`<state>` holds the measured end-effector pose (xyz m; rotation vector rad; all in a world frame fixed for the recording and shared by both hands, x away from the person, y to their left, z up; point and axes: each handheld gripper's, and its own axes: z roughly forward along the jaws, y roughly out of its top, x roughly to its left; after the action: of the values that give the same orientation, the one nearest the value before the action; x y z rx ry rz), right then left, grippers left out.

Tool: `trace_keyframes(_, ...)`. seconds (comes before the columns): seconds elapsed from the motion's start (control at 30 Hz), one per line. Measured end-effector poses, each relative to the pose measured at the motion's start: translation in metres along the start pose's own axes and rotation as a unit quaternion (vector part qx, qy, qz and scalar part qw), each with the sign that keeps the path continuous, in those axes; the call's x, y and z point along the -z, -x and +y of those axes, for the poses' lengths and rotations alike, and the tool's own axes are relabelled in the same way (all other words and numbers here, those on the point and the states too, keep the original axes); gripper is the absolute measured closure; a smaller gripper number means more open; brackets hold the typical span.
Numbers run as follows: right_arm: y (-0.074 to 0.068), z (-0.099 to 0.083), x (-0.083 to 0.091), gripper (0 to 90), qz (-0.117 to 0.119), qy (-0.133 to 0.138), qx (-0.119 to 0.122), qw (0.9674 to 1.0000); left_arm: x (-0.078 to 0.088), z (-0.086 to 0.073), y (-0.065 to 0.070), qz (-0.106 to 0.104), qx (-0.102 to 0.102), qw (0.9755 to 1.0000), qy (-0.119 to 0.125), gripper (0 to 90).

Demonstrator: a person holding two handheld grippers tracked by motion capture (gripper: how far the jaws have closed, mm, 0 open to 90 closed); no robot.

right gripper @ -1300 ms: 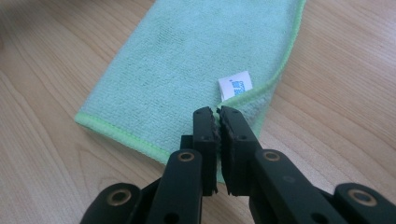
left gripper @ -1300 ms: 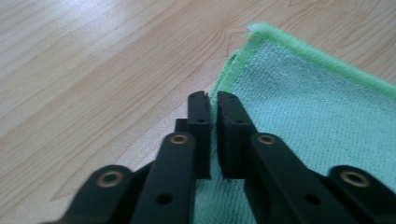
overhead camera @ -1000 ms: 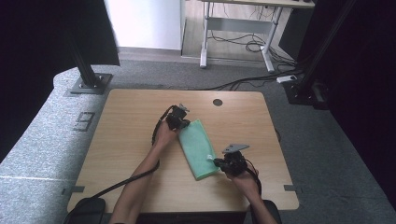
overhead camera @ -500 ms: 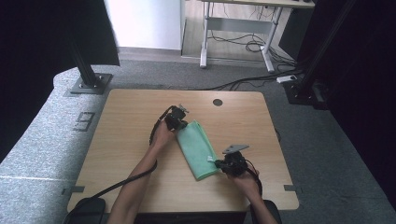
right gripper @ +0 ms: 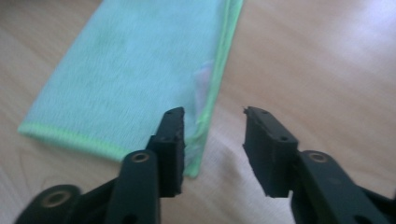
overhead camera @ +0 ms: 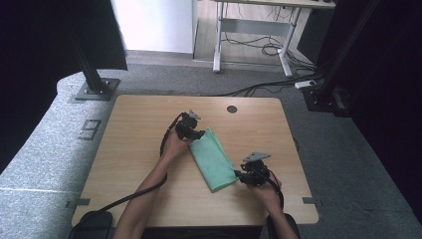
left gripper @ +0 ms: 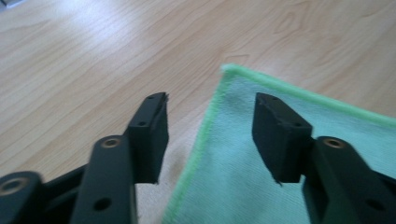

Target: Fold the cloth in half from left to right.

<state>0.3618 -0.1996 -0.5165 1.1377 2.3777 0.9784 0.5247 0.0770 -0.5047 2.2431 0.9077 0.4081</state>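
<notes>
A folded green cloth [overhead camera: 214, 159] lies flat on the wooden table [overhead camera: 124, 149], running from the middle toward the front right. My left gripper [overhead camera: 193, 131] is at its far corner. In the left gripper view its jaws have just been opening; the left gripper [left gripper: 211, 100] stands open over the cloth [left gripper: 233, 186], whose green hem runs between the jaws, unpressed. My right gripper [overhead camera: 243, 175] is at the near right corner. Its jaws have also just been opening; the right gripper [right gripper: 213, 112] is open, with the cloth [right gripper: 130, 60] edge by one jaw.
A round cable hole [overhead camera: 232, 108] sits near the table's far edge. Black cables trail from both grippers toward the front edge. Black stand bases [overhead camera: 92, 89] rest on the grey floor at both far corners of the table.
In the high view both hands and the cloth keep their places. The jaws are too small there to show a difference.
</notes>
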Motion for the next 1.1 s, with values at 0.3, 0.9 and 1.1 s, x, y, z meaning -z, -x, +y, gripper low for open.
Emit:
trace_keyframes(0.3,0.006,-0.002,-0.022,48.4,-0.012,-0.031,0.022,0.9992,0.008,-0.023,0.004,0.002,-0.006,0.9997,-0.022,34.9)
trace_keyframes(0.9,0.003,-0.012,-0.017,44.8,0.012,-0.032,0.014,0.9993,0.01,-0.047,-0.015,0.053,0.04,0.9975,-0.023,31.2)
trace_keyframes(1.1,0.002,-0.012,-0.018,44.5,0.017,-0.031,0.012,0.9993,0.018,-0.057,0.001,0.039,0.029,0.9985,-0.024,29.2)
